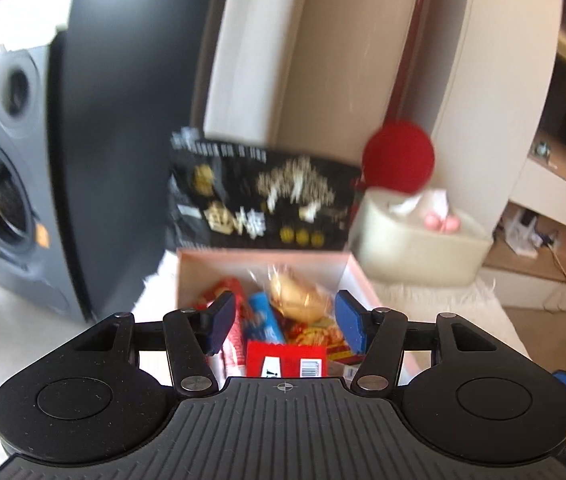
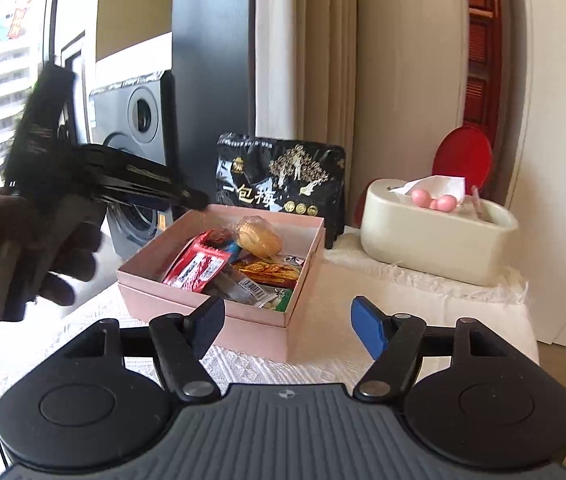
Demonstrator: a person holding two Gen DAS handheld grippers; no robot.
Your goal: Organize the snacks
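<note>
An open pink box (image 2: pixel 243 322) on a white cloth holds several wrapped snacks: a red packet (image 2: pixel 199 268), a golden wrapped pastry (image 2: pixel 261 236) and orange and green packets. In the left wrist view my left gripper (image 1: pixel 285 320) hangs open just above the pink box (image 1: pixel 259 260), its blue pads on either side of the golden pastry (image 1: pixel 299 296) without touching it. My right gripper (image 2: pixel 288 320) stands open before the box's near corner, nothing between its fingers. A gloved hand (image 2: pixel 35 248) carries the left gripper at the box's far left rim.
A black snack bag (image 2: pixel 283 176) with gold print stands upright behind the box. A cream tissue box (image 2: pixel 435 236) sits to the right, a red paddle (image 2: pixel 463 156) behind it. A dark speaker (image 2: pixel 135 120) stands to the left. The table's edge drops off at the right.
</note>
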